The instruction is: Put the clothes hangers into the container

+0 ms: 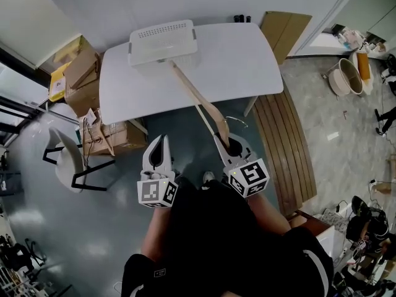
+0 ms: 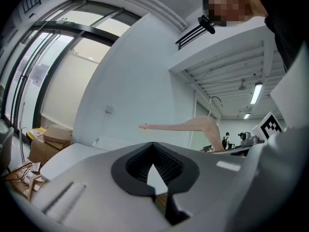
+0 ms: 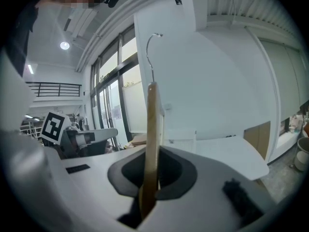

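A white perforated container [image 1: 163,42] stands on the far left part of the white table [image 1: 247,67]. A wooden clothes hanger [image 1: 197,98] reaches from my right gripper [image 1: 230,148] up toward the container's near edge. The right gripper is shut on the hanger's lower end. In the right gripper view the hanger [image 3: 152,124] stands upright between the jaws of the gripper [image 3: 150,178], its metal hook [image 3: 152,47] at the top. My left gripper [image 1: 158,144] hangs beside it on the left, shut and empty [image 2: 154,170]. From the left gripper view the hanger [image 2: 190,126] shows side-on.
Cardboard boxes [image 1: 80,73] are piled left of the table, and a white chair [image 1: 65,159] stands on the floor near them. Wooden slats [image 1: 291,147] lie to the right. A cardboard sheet [image 1: 284,30] leans at the back, with a round bucket [image 1: 345,76] far right.
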### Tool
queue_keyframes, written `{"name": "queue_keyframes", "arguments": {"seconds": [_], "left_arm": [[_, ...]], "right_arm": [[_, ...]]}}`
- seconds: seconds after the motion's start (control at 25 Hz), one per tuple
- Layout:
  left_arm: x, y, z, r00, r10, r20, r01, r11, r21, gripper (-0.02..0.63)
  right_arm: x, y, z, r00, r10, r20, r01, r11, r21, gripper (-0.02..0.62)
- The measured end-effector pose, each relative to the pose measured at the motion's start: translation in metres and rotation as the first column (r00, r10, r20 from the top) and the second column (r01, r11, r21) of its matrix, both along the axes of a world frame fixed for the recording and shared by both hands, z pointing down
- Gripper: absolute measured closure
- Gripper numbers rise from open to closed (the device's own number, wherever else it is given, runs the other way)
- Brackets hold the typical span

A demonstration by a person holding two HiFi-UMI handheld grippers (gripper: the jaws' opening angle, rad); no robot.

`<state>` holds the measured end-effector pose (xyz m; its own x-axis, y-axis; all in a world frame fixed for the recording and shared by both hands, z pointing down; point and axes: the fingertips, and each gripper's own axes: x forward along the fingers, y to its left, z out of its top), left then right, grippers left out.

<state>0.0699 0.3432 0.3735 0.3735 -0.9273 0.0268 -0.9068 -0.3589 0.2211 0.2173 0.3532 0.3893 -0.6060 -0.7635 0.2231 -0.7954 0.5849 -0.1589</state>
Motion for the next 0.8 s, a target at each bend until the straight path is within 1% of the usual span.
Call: {"name": "queue_keyframes", "arguments": {"seconds": [0.2, 0.44, 0.6, 0.8], "left_arm": [[0.012, -0.005, 0.000, 1.000, -0.014, 0.019, 0.014, 1.000, -0.001, 0.603], [0.004, -0.031, -0.003, 1.000, -0.028, 0.011, 0.028, 1.000, 0.009, 0.603], [-0.003, -0.058, 0.003, 1.000, -0.012, 0.012, 0.012, 1.000, 0.018, 0.603], [-0.022, -0.098, -0.002, 1.000, 0.008, 0.016, -0.009, 0.999, 0.041, 0.603]], "right_arm": [[0.010, -0.012, 0.004, 1.000, -0.018, 0.000, 0.018, 1.000, -0.009, 0.575], [0.007, -0.041, 0.005, 1.000, -0.017, -0.006, 0.017, 1.000, -0.012, 0.575], [-0.004, -0.063, 0.011, 1.000, -0.010, -0.015, 0.010, 1.000, -0.005, 0.575], [-0.026, -0.099, 0.005, 1.000, 0.003, -0.020, -0.003, 1.000, 0.011, 0.575]]}}
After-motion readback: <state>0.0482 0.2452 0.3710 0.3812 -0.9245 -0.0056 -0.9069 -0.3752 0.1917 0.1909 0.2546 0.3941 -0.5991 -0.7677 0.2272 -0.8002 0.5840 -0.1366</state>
